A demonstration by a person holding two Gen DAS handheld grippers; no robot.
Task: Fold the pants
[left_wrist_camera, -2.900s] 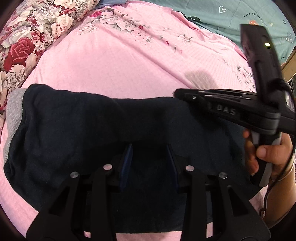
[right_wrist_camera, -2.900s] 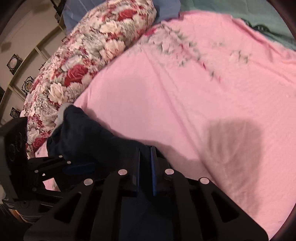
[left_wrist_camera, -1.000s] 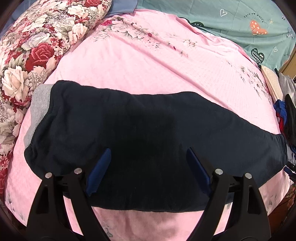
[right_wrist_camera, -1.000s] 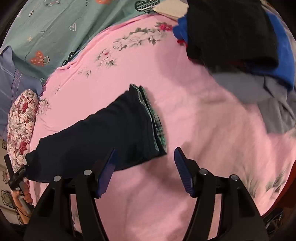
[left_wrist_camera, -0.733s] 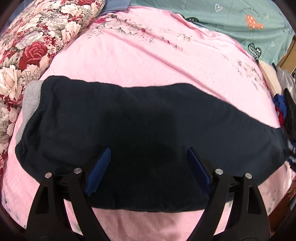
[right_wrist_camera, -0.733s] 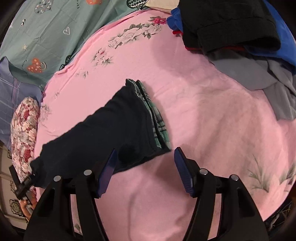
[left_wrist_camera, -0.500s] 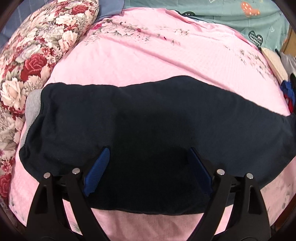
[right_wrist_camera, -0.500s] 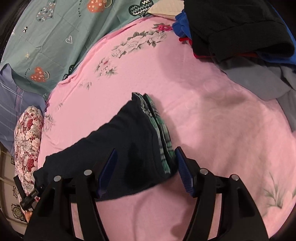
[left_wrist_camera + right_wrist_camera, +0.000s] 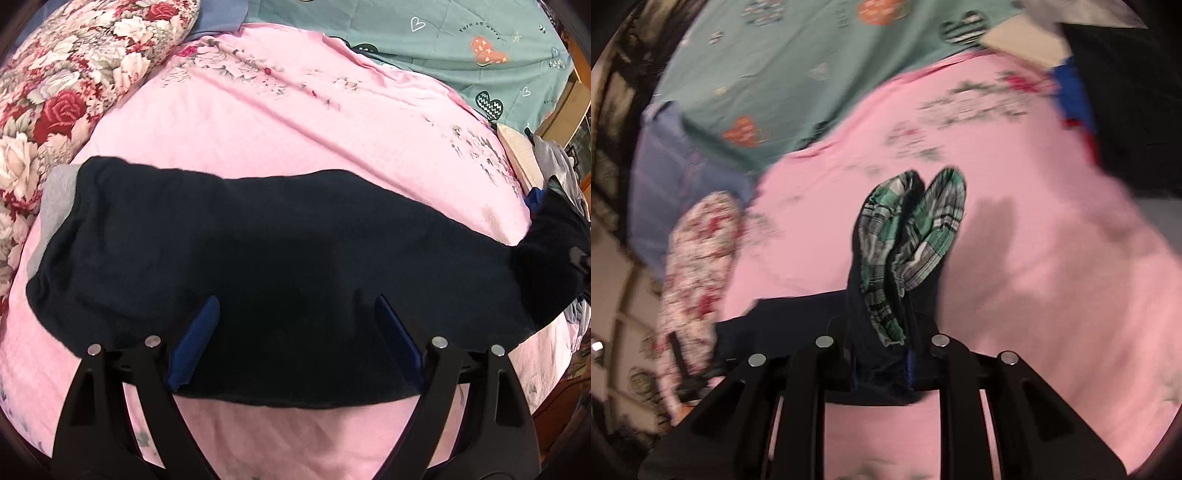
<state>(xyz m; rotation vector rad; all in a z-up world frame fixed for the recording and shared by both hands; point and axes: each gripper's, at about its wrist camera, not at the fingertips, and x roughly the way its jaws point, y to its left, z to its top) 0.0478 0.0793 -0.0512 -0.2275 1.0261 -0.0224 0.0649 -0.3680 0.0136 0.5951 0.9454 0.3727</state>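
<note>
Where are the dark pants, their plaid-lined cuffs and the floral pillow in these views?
dark pants (image 9: 258, 236): left wrist view, middle of the flat fabric.
plaid-lined cuffs (image 9: 912, 236): right wrist view, plaid lining of the raised leg ends.
floral pillow (image 9: 74, 74): left wrist view, its rose-printed top.

Even, warm indoor light. Left wrist view sharp; a soft shadow lies beyond the left gripper (image 9: 293, 314). Right wrist view motion-blurred, worst toward the edges. Fisheye curvature with dark corners in both.
</note>
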